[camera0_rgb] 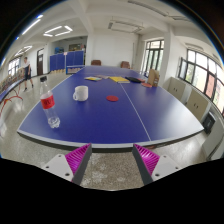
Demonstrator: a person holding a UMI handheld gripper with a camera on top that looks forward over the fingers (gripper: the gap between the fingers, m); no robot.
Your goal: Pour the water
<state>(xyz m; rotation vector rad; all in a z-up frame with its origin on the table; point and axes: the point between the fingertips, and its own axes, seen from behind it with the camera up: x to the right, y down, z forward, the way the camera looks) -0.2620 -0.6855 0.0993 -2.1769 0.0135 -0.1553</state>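
Observation:
A white cup [81, 93] stands on the left part of a blue table-tennis table [120, 115]. A bottle with a red label [47, 101] stands nearer the left edge, and a clear plastic bottle [53, 120] lies or leans just in front of it. My gripper [112, 158] is open, with nothing between its magenta pads [78, 156]. It hovers over the speckled floor, short of the table's near edge. All the objects lie well beyond the fingers.
A small red thing [112, 98] lies mid-table. Yellow sheets [93, 78] and a brown box [152, 78] sit at the far end. Chairs [197, 105] line the windows at right. Blue partitions [65, 61] stand at the back left.

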